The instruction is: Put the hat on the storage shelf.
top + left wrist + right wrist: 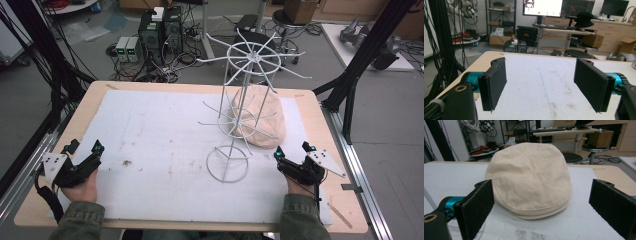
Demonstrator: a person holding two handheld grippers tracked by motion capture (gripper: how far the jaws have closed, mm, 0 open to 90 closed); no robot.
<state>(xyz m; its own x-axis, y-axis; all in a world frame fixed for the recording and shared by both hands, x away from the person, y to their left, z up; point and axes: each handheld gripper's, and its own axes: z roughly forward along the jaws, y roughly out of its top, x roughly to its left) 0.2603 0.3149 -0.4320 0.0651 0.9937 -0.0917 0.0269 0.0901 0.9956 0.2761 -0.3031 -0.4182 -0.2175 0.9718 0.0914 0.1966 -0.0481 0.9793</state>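
While the person's hands rest at the near corners of the table (50, 200), the high view shows the left gripper (85, 148) low on the white mat (150, 130), jaws spread and nothing between them, well apart from everything else. The right gripper (292, 150) sits at the far side of the mat, likewise released, just beside the beige cap (267, 117), which lies flat on the mat behind the white wire rack (240, 100). The rack stands upright with its spokes bare; nothing hangs on it, and there is no box or tray on the table.

In the left gripper view, its two black pads (495, 80) stand wide over stained mat, with the room's desks and monitors beyond.

In the right gripper view, the open jaws frame the cap (530, 177) squarely, brim towards the camera and lying on the mat, not yet touched by either pad (477, 205).

I'd judge the cap to be light, soft cloth that will crumple and sag if pinched at the crown; the stitched brim at the front edge looks stiffer and seems the better place to take hold. It shouldn't slip on those padded jaws, and it is hardly fragile, though a spoke of the rack could snag it
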